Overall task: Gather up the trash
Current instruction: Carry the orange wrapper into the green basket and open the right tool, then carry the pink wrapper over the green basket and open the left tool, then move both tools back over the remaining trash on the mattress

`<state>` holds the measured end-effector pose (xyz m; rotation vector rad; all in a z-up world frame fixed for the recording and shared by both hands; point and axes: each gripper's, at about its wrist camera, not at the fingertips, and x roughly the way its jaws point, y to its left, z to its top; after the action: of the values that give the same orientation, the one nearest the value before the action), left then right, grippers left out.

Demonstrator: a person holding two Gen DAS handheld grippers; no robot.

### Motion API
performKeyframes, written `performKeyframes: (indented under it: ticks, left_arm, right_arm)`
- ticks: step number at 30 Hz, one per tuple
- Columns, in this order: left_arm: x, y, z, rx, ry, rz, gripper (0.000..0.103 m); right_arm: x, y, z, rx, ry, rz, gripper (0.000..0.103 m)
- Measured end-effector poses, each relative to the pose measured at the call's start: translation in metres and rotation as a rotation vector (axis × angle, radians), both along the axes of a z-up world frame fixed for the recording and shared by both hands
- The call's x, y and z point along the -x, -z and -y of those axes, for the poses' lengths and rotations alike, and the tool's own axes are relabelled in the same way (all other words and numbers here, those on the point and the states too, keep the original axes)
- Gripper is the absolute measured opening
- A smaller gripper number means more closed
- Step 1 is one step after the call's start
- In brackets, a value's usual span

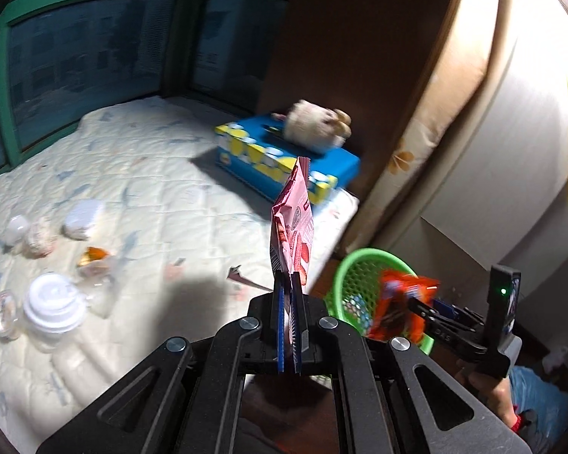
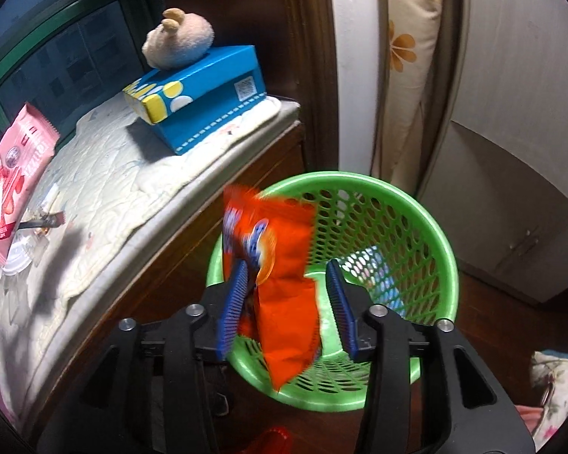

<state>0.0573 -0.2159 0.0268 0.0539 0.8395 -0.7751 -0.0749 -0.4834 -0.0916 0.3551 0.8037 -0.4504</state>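
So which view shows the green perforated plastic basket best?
The right wrist view: the green perforated plastic basket fills the centre, rim and mesh clear. The left wrist view shows only part of it, behind the orange wrapper.

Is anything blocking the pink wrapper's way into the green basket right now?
Yes: the right gripper, jaws apart, hangs over the green basket with the orange packet between them, filling its mouth. The left gripper is shut on the pink wrapper, beside the basket.

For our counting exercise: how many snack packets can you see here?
2: a pink packet clamped in the left gripper, and an orange packet between the right gripper's open jaws above the green basket. Others may be hidden.
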Motion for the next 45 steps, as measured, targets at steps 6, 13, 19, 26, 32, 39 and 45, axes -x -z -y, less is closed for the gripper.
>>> performKeyframes:
  ticks: [6, 13, 19, 26, 32, 39, 45]
  left_arm:
    - [0.017, 0.016, 0.058, -0.033, 0.112, -0.026, 0.003]
    - [0.03, 0.039, 0.108, -0.049, 0.207, -0.091, 0.004]
    - [0.043, 0.064, 0.143, -0.095, 0.274, -0.121, 0.004]
    - [0.051, 0.09, 0.163, -0.124, 0.313, -0.185, 0.017]
    - [0.059, 0.089, 0.155, -0.129, 0.306, -0.143, 0.042]
    - [0.053, 0.069, 0.114, -0.116, 0.213, -0.066, 0.057]
    - [0.037, 0.057, 0.057, -0.129, 0.063, -0.02, 0.061]
  right_arm:
    - [0.021, 0.002, 0.017, -0.014, 0.039, 0.025, 0.061]
    - [0.05, -0.002, 0.031, -0.027, 0.086, 0.059, 0.07]
    - [0.069, -0.003, 0.039, -0.042, 0.109, 0.075, 0.075]
    - [0.082, -0.001, 0.042, -0.059, 0.125, 0.088, 0.076]
    - [0.086, -0.003, 0.039, -0.064, 0.121, 0.094, 0.076]
    - [0.078, -0.014, 0.022, -0.051, 0.073, 0.119, 0.076]
    - [0.059, -0.023, 0.001, -0.044, 0.013, 0.131, 0.078]
